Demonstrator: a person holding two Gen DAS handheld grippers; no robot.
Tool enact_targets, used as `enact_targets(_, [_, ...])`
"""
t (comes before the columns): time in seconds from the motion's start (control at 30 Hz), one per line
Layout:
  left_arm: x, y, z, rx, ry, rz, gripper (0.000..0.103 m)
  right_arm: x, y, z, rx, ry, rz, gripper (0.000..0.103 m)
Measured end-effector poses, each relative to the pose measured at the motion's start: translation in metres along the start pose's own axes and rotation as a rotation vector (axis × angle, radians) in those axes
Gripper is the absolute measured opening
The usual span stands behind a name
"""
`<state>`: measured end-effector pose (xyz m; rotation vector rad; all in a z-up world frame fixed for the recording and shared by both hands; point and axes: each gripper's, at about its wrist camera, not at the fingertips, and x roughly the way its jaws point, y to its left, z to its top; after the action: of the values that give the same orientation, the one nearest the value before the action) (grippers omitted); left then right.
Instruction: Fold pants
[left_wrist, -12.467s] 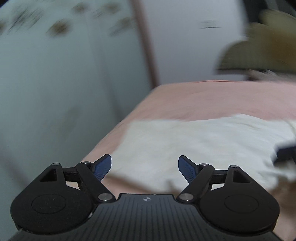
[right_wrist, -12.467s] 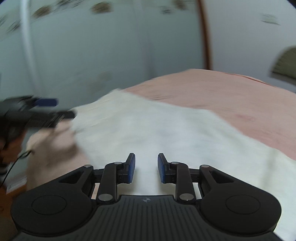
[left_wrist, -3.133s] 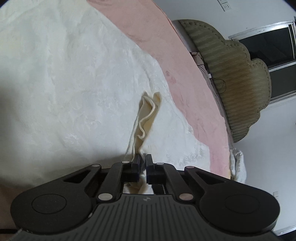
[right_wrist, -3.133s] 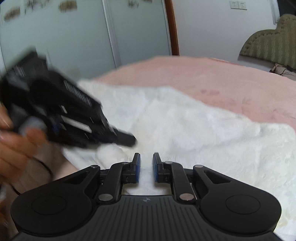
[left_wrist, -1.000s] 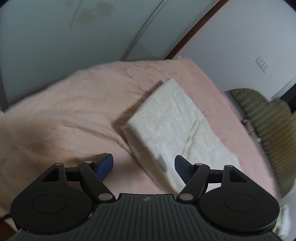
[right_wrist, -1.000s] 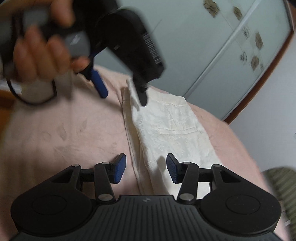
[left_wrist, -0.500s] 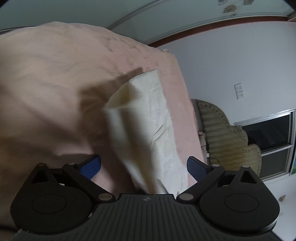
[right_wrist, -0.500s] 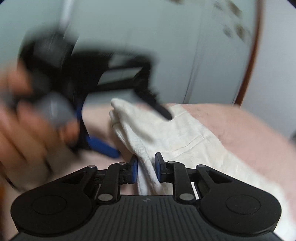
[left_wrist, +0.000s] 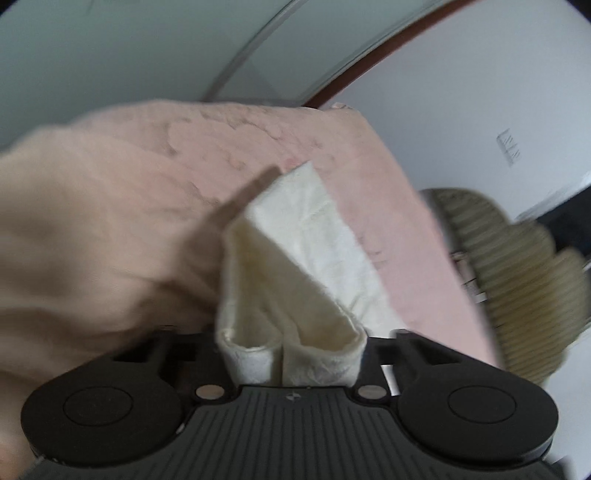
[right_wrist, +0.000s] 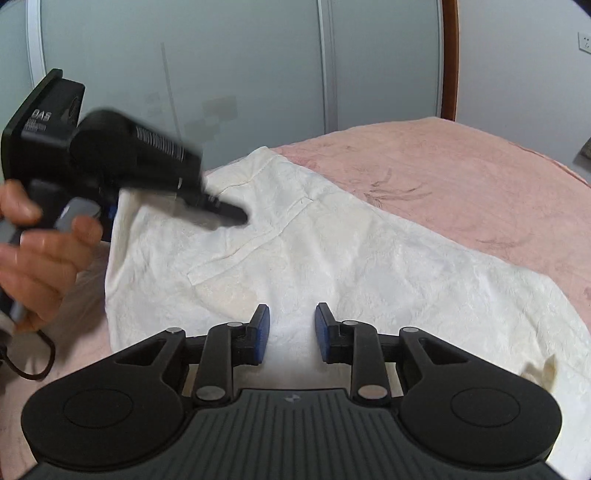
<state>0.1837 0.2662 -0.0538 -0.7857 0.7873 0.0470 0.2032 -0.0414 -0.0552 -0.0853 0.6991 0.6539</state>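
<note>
The cream pants (right_wrist: 332, 258) lie folded lengthwise on the pink bed cover (right_wrist: 461, 177), with a back pocket facing up. In the left wrist view, one end of the pants (left_wrist: 314, 236) is bunched up between the jaws of my left gripper (left_wrist: 284, 354). The jaws are closing on it and the fabric hides the pads. From the right wrist view, a black finger (right_wrist: 229, 214) of the left gripper rests at the pants' near-left edge. My right gripper (right_wrist: 290, 332) hovers over the middle of the pants. Its jaws are opening a little and grip nothing.
A person's hand (right_wrist: 44, 258) holds the left gripper's handle at the left, and a black cable (right_wrist: 33, 365) hangs below it. Pale wardrobe doors (right_wrist: 221, 55) stand behind the bed. An olive padded headboard (left_wrist: 517, 266) is at the right.
The left jaws went from wide open to closed around the pants' end, which now bunches up in front of the camera. The right gripper rolled level and its jaws parted off the fabric.
</note>
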Motion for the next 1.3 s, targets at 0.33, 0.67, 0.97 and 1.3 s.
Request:
enact_targets(0.33, [-0.075,-0.111,-0.046,0.389,-0.253,-0.021,0.013,-0.064,-0.014,0.009,-0.076,-0.226,0.059,0.059])
enact_targets(0.67, [-0.083,-0.208,-0.146,0.633,-0.3,-0.074,0.013,-0.144,-0.056,-0.033,-0.126,-0.397,0.033,0.067])
enact_targets(0.97, [-0.046,-0.252,-0.218,0.8,-0.18,-0.134,0.015,-0.198,-0.094,-0.079,-0.133,-0.395,-0.077,0.068])
enact_targets(1.3, [-0.003,-0.286,-0.299,0.978,-0.125,-0.18,0.019,-0.232,-0.128,-0.122,-0.055,-0.339,-0.197,0.069])
